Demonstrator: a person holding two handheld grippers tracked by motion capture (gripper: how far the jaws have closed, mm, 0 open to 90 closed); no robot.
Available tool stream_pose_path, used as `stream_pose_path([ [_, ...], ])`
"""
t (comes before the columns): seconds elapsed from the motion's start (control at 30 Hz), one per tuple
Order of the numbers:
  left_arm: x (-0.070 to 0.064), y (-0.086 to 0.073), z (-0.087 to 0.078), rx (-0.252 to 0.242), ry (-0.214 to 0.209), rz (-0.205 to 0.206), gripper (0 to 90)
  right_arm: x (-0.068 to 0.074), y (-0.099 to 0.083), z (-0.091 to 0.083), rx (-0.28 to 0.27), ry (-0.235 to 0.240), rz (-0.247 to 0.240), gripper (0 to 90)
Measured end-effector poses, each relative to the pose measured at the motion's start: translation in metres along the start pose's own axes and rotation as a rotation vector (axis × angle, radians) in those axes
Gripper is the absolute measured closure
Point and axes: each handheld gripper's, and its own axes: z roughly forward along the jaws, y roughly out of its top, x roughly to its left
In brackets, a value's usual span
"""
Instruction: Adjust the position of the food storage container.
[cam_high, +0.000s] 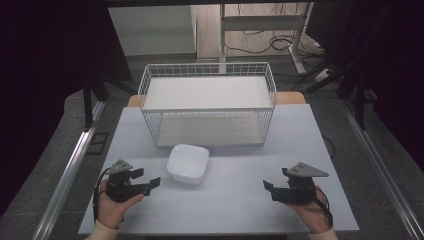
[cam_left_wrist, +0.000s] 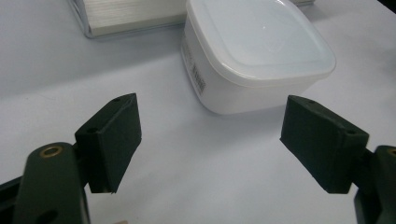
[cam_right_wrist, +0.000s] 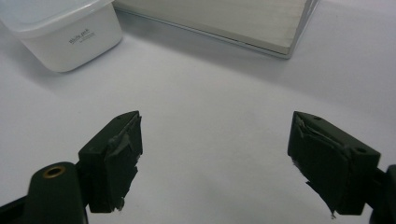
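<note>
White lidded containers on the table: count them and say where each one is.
1. The white container sits on the table just in front of the wire basket, nearer the left gripper. None seen inside the basket.

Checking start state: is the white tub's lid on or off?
On. The lid sits flat over the tub, its rim overhanging the walls all round. Contents cannot be told.
</note>
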Motion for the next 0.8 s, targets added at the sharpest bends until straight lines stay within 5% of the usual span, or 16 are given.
stream_pose_path([
  [0.8,-0.0015,0.0049,-0.0025,-0.010,-0.019,0.005,21.5,-0.0047,-0.0063,-0.0014,0.030,-0.013,0.005,22.4],
])
